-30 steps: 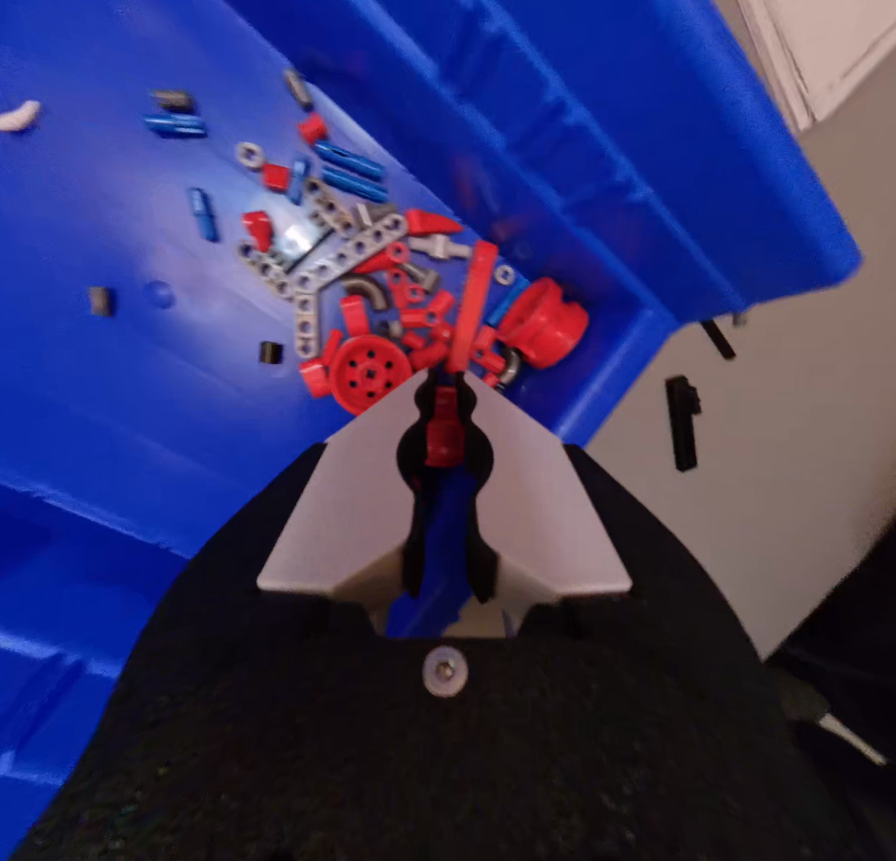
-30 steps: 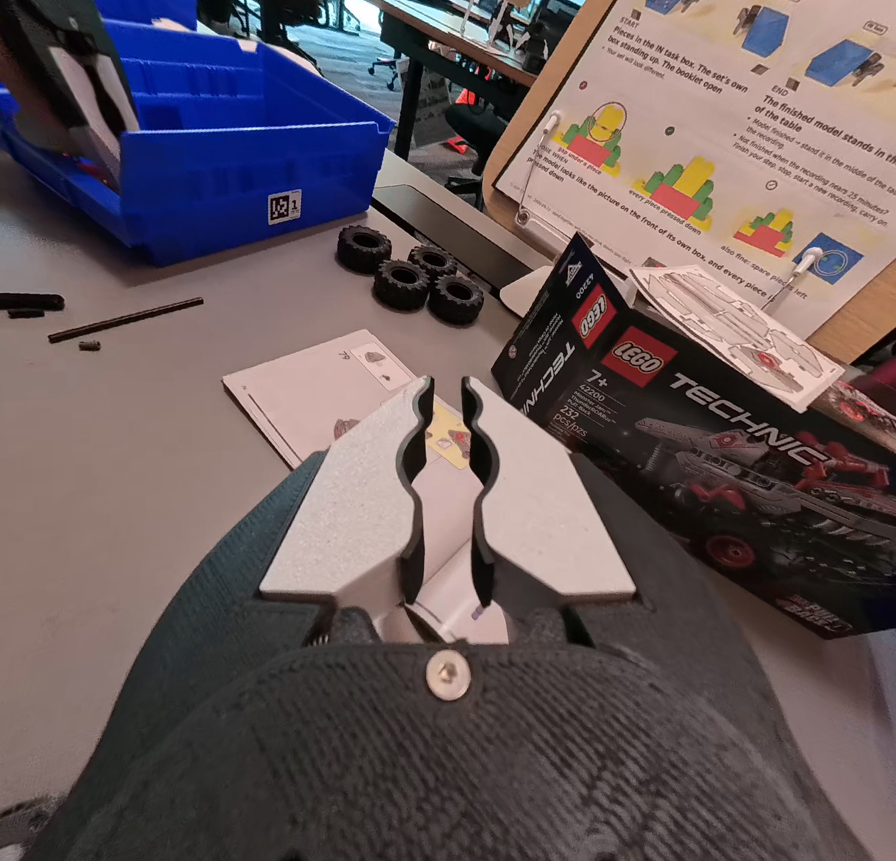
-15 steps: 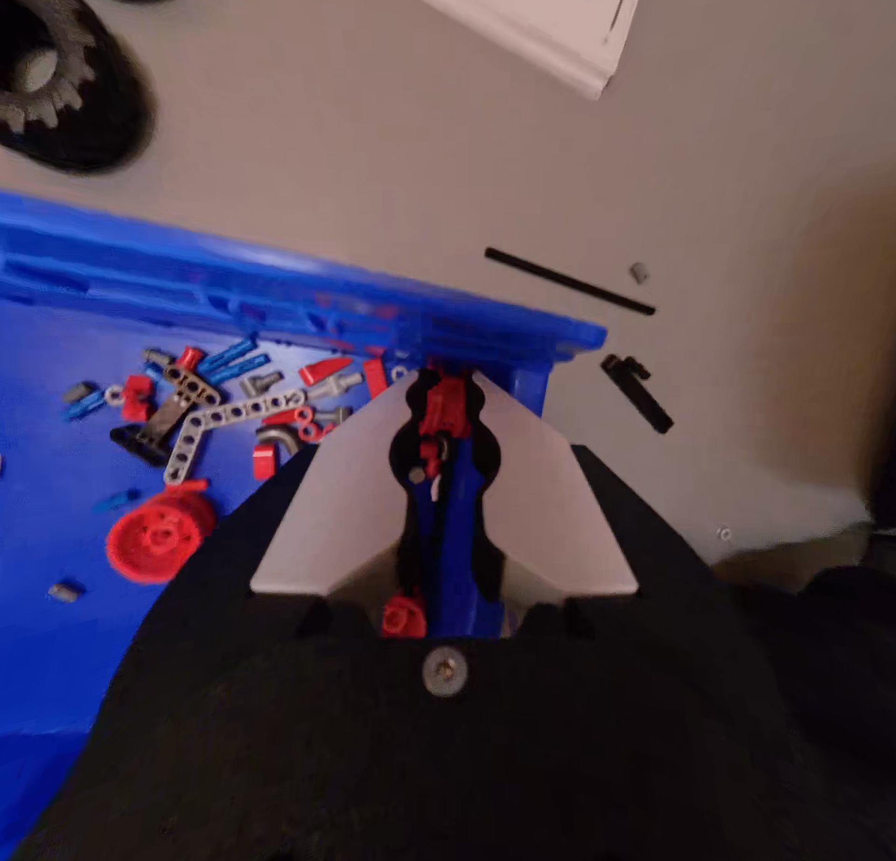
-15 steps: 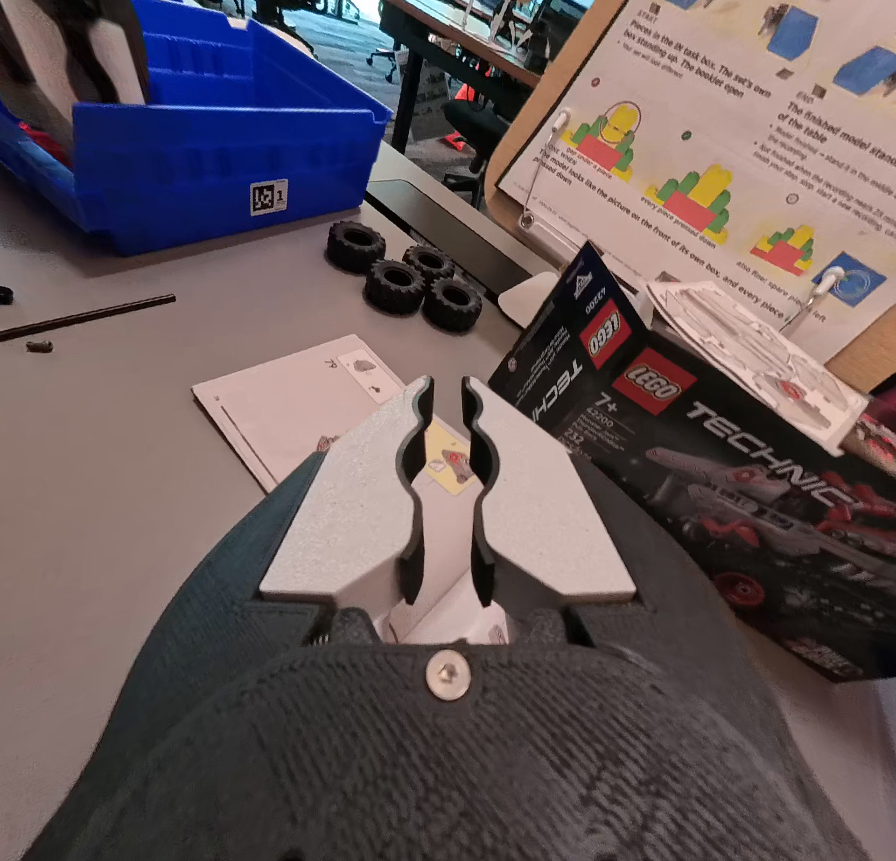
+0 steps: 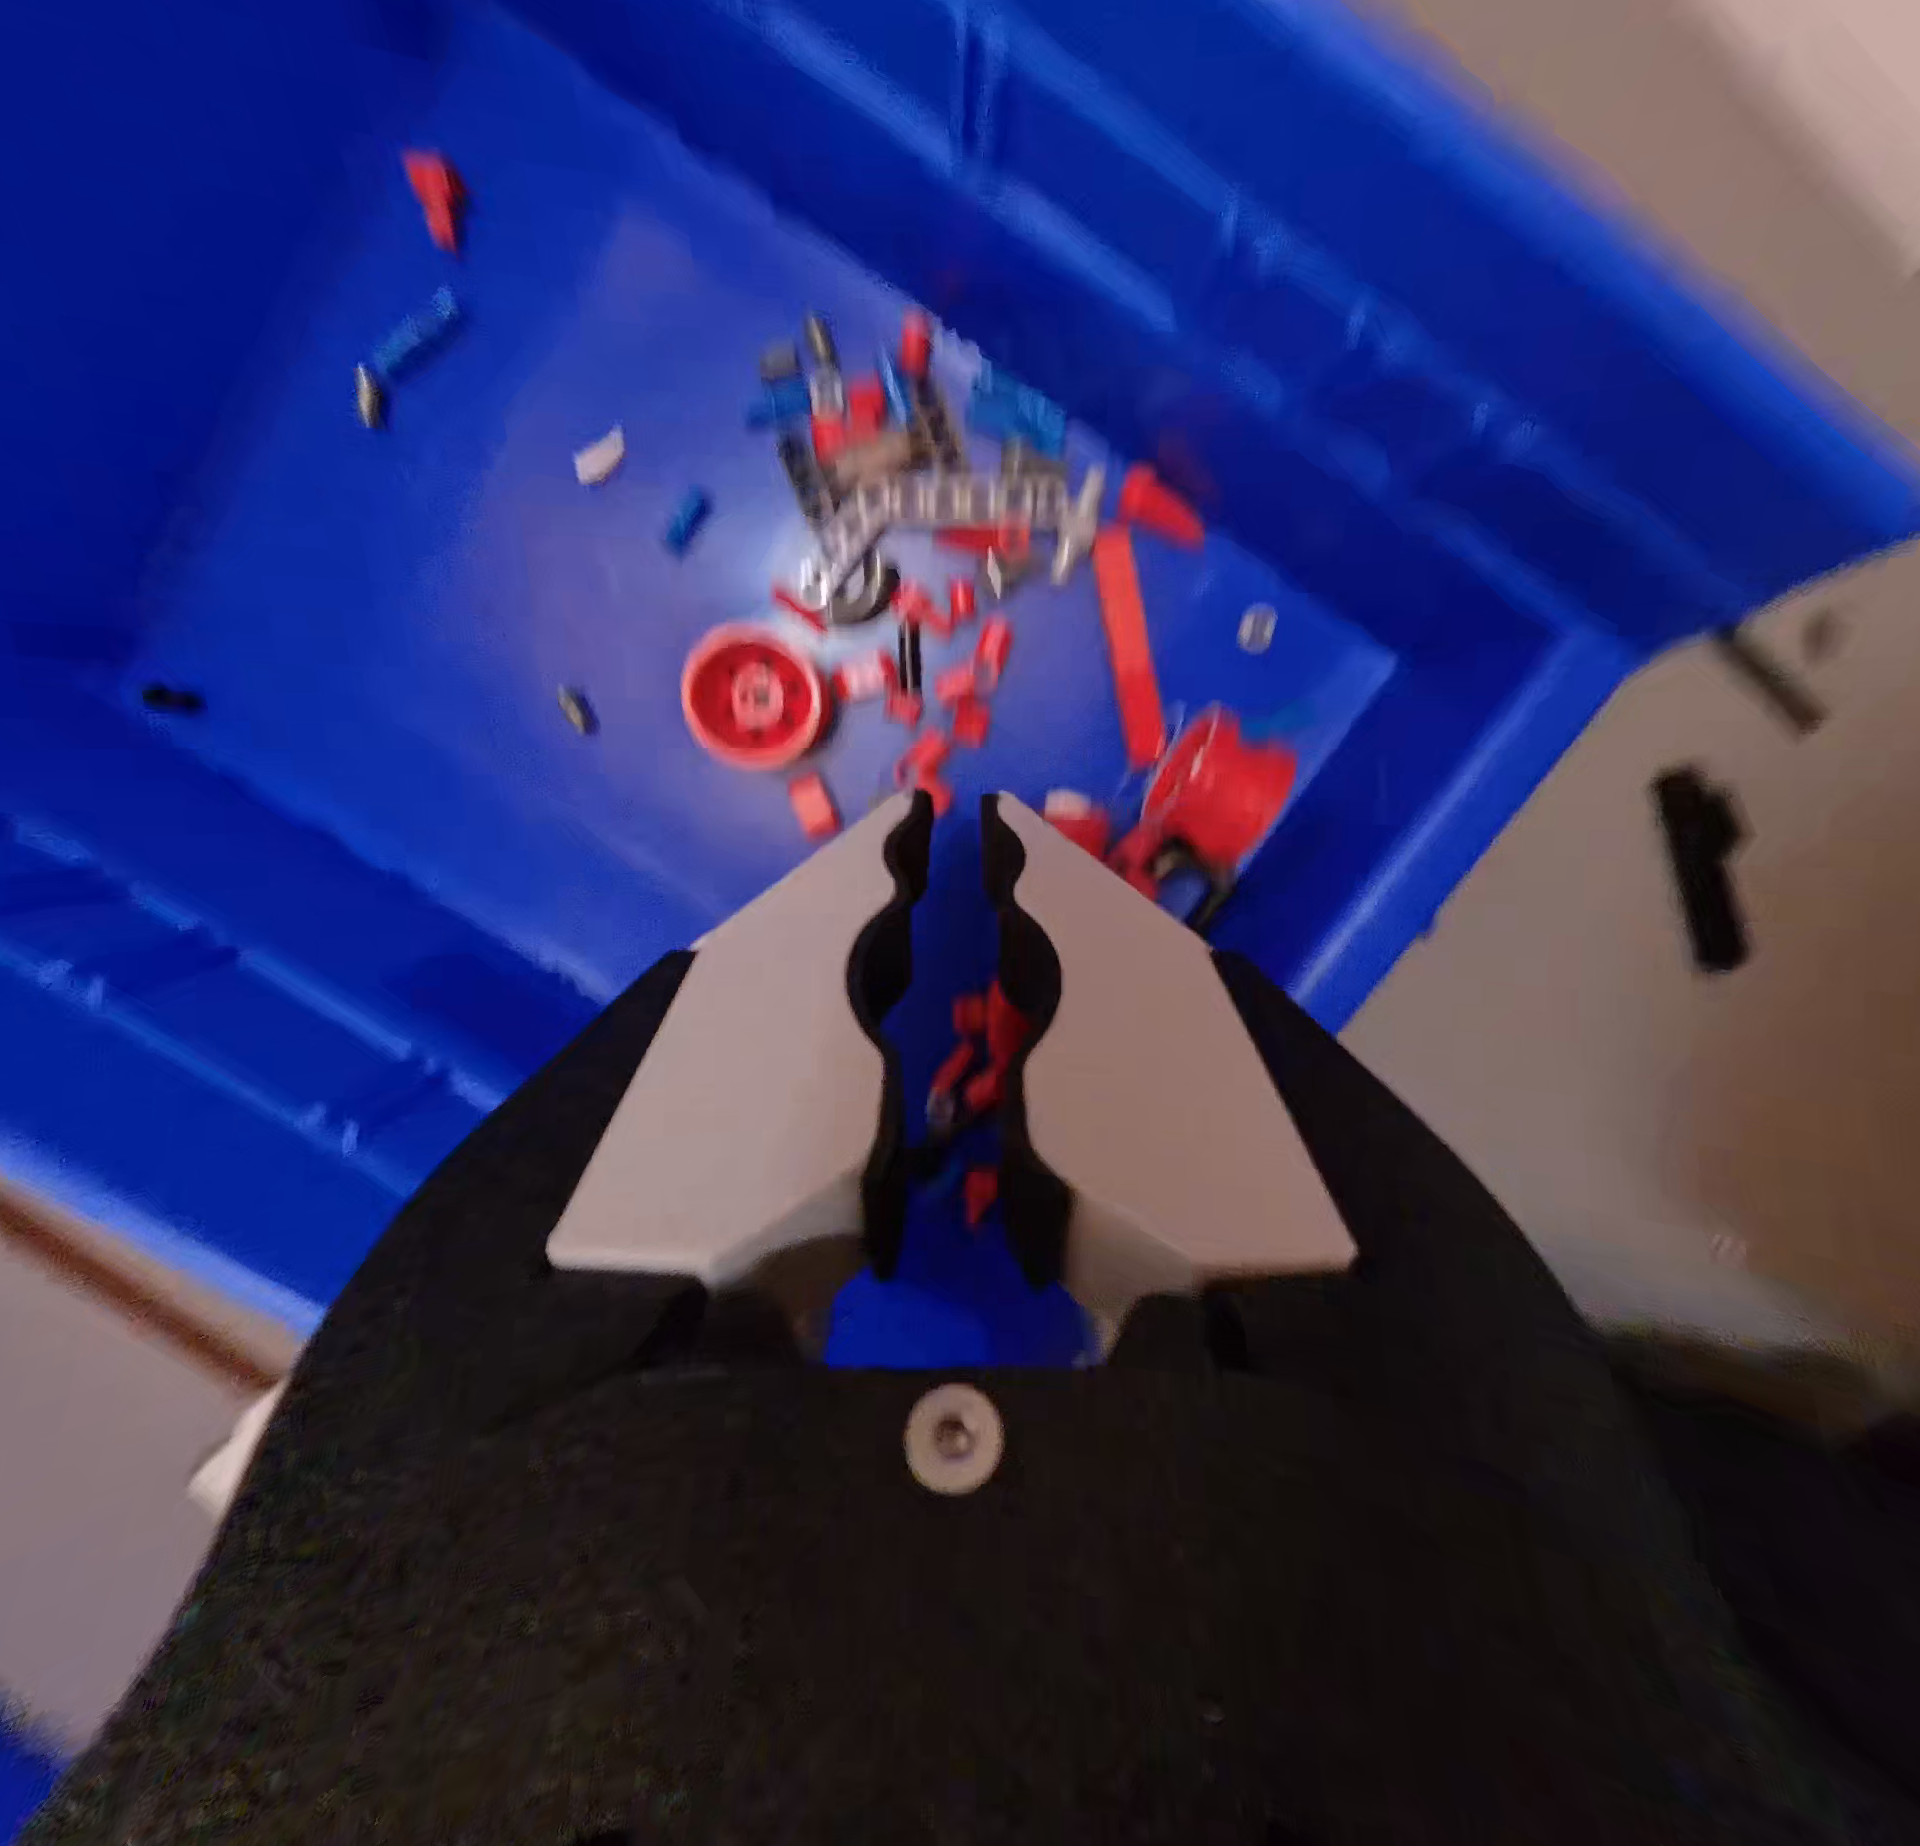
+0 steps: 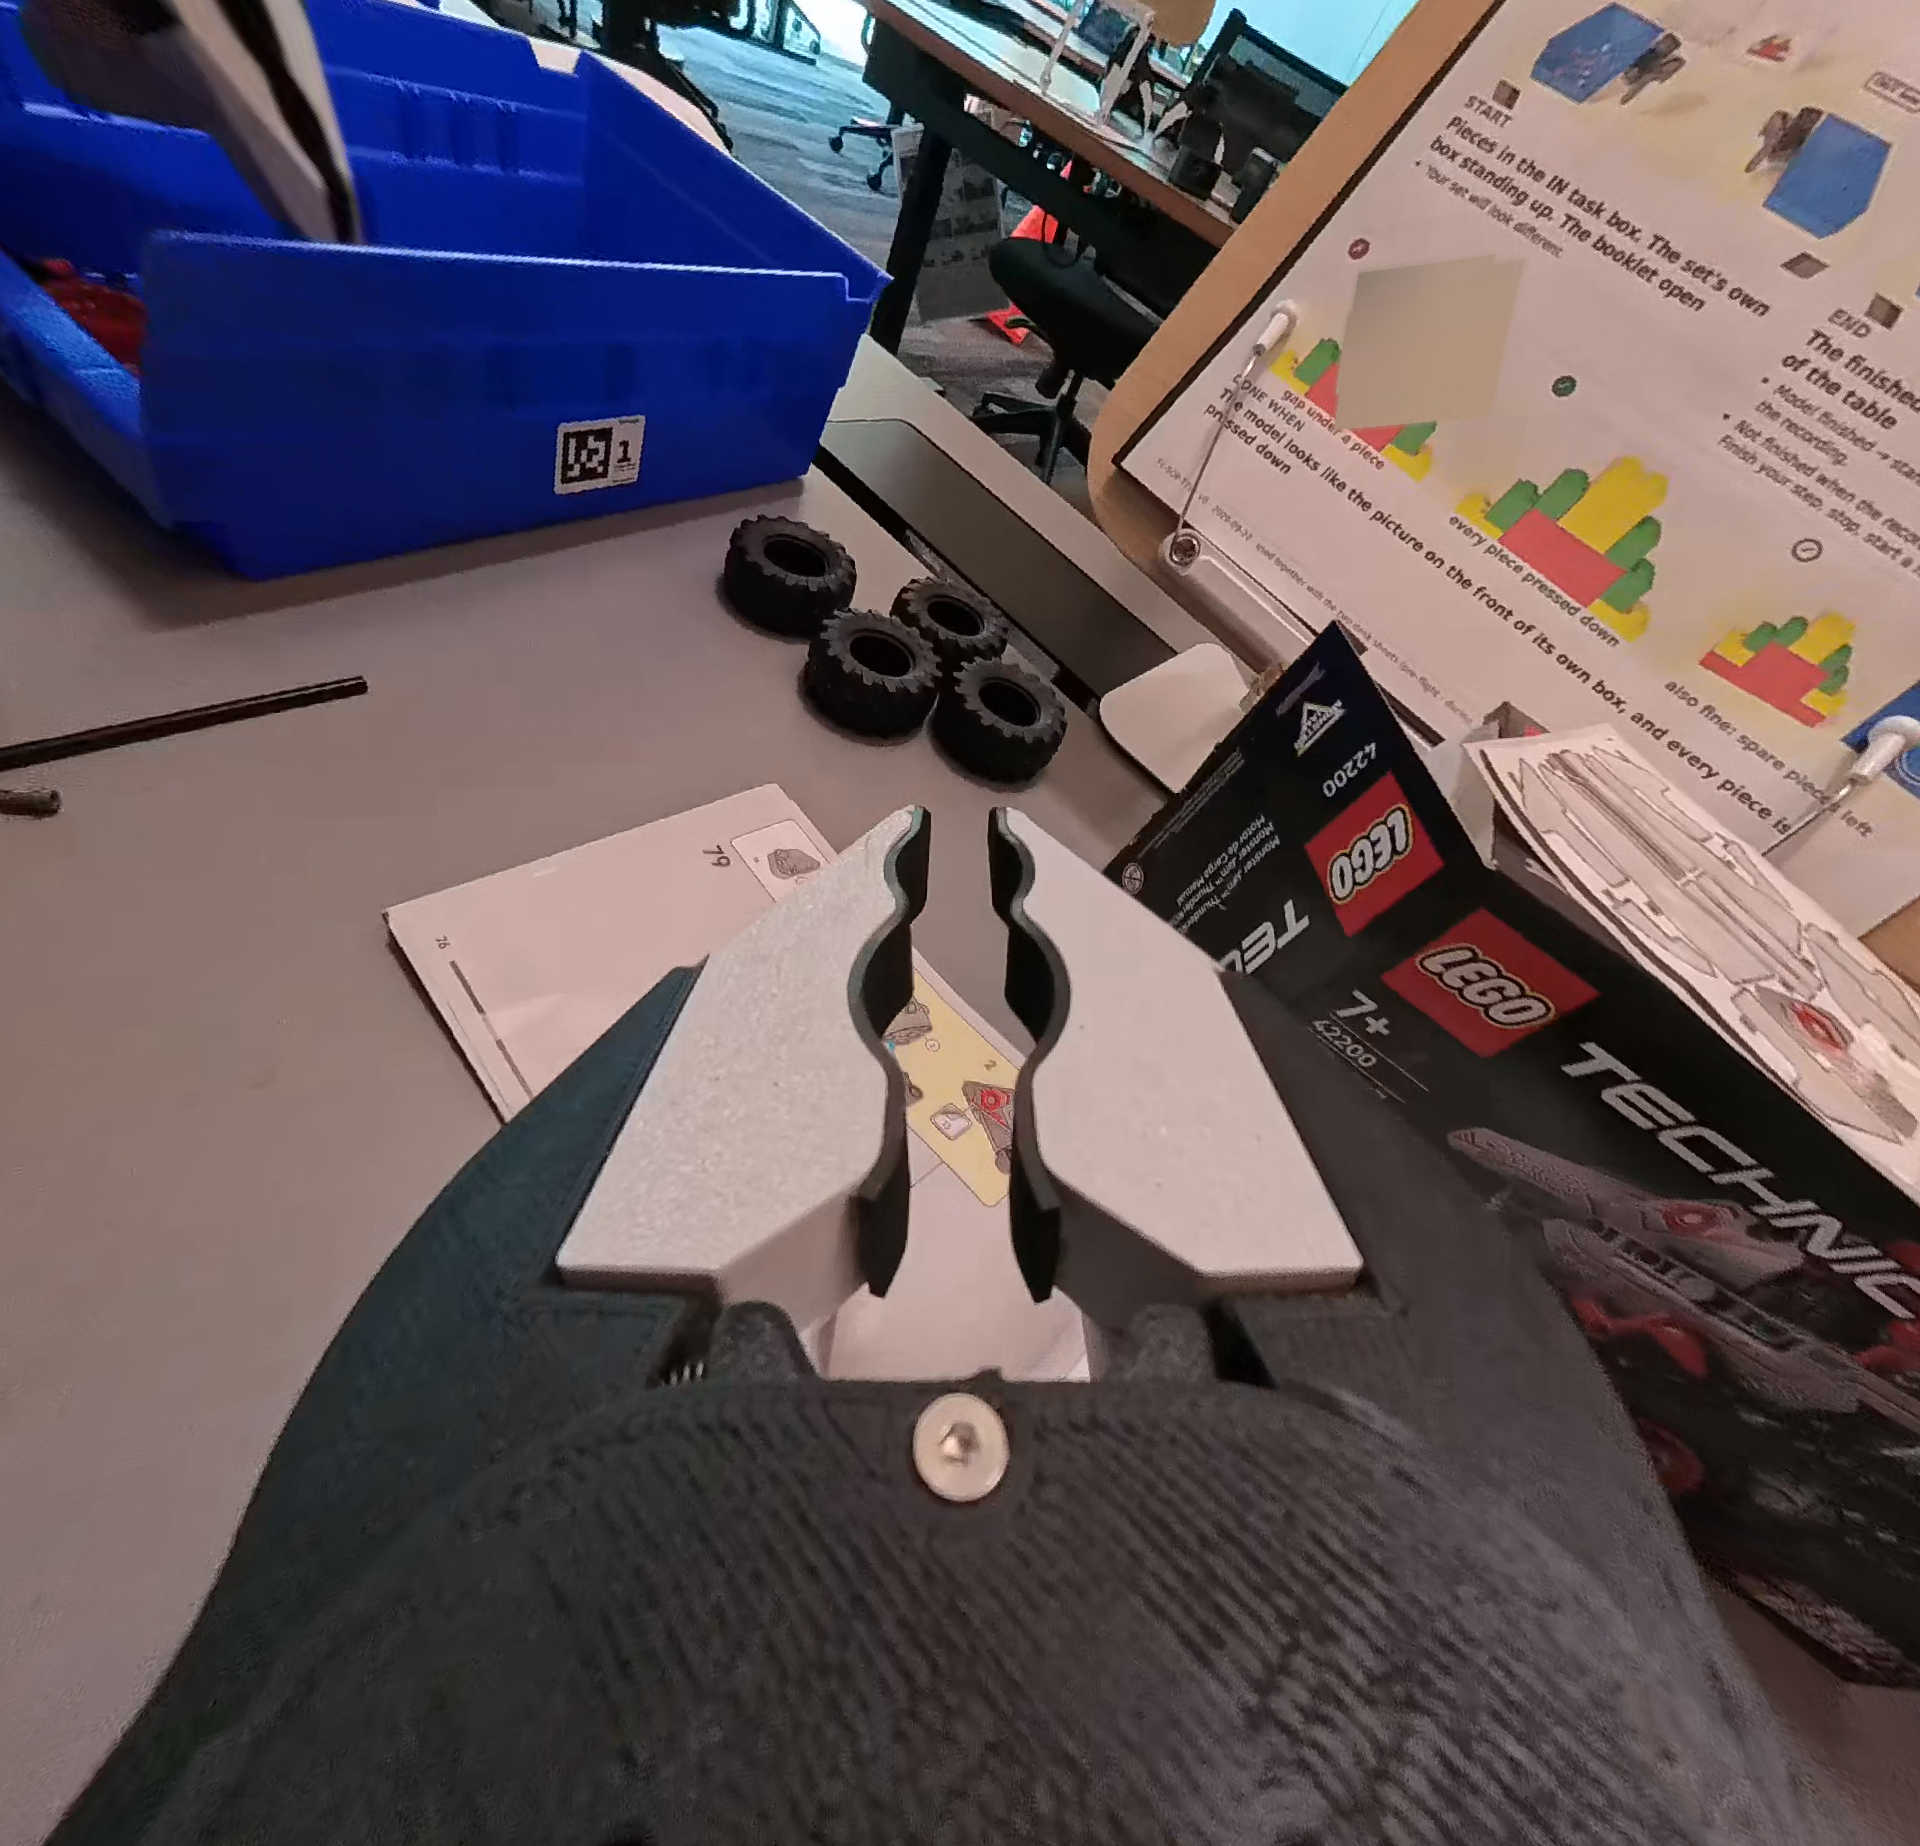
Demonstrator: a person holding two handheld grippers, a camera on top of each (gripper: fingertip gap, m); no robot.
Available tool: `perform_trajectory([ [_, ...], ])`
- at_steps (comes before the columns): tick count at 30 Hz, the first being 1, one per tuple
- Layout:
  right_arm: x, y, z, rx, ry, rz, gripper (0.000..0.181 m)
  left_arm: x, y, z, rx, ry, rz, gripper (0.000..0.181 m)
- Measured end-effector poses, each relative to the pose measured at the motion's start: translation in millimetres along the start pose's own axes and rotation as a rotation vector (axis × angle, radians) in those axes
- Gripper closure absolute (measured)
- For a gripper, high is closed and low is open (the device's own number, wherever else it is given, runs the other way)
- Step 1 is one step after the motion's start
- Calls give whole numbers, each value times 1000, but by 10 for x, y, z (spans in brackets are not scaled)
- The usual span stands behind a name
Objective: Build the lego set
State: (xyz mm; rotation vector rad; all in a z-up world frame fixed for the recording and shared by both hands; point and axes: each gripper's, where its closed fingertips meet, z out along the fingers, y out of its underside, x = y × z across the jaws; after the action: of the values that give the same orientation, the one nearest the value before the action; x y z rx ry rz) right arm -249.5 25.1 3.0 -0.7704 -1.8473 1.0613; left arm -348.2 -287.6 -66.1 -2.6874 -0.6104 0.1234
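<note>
The left gripper [image 5: 951,809] hangs over the blue bin [image 5: 1299,269], jaws slightly apart and empty, above the red pieces [image 5: 956,695] at frame centre. The right gripper [image 6: 958,828] hovers empty, jaws parted, above the instruction booklet [image 6: 582,923]. Best to single out one piece before closing.

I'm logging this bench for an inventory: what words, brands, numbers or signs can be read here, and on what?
I don't copy out writing; this is what bears it.
Black set box: logo, words and numbers, legible.
Open booklet: page numbers, small.
White tag on the blue bin: a code and a digit.
Propped sheet: printed lines, partly blurred.
Left wrist view: none.
</note>
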Motion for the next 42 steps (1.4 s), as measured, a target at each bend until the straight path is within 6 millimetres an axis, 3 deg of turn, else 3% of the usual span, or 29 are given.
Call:
perform_trajectory([
  [3, -18, -11, 28, 5, -9, -3, 172, 118, 329, 1, -172, 22, 78, 174],
  [5, -24, -8, 29, 7, -13, -1, 172, 252, 356, 72, -201, 88, 128, 175],
  [8, -24, 13, 35, 6, -14, 1, 172, 273, 290, 213, -222, 99, 145, 176],
  [11, -29, 30, 44, 4, -16, 6, 172, -67, 146, 304, -183, -59, 14, 175],
  [13, -24, 40, 45, 1, -12, -1, 172, -336, 55, 225, -110, -173, -123, 175],
  [15, -15, 48, 43, 1, -10, 0, 171, -388, -45, 112, -5, -170, -184, 177],
  [17, -7, 59, 51, 1, -14, 8, 172, -279, -56, 39, 29, -110, -153, 177],
  [22, -9, 36, 109, 19, -24, 26, 172, 43, 198, 68, -139, -4, 5, 177],
  [26, -34, 62, 131, 8, -26, 16, 171, 339, 125, 121, -134, 123, 94, 177],
  [29, 7, 64, 103, 6, -10, 22, 170, 423, 108, 179, -130, 172, 127, 177],
  [31, 34, 70, 80, 5, -3, 34, 169, 316, 116, 229, -141, 135, 72, 177],
  [33, 51, 75, 61, 3, 1, 38, 169, 50, 132, 263, -161, 11, -17, 175],
  [36, 55, 76, 36, 0, 3, 34, 168, -304, -63, 323, -42, -131, -118, 173],
  [42, 5, 9, -54, 0, -15, 57, 168, -519, -168, 452, 26, -185, -260, 170],
])
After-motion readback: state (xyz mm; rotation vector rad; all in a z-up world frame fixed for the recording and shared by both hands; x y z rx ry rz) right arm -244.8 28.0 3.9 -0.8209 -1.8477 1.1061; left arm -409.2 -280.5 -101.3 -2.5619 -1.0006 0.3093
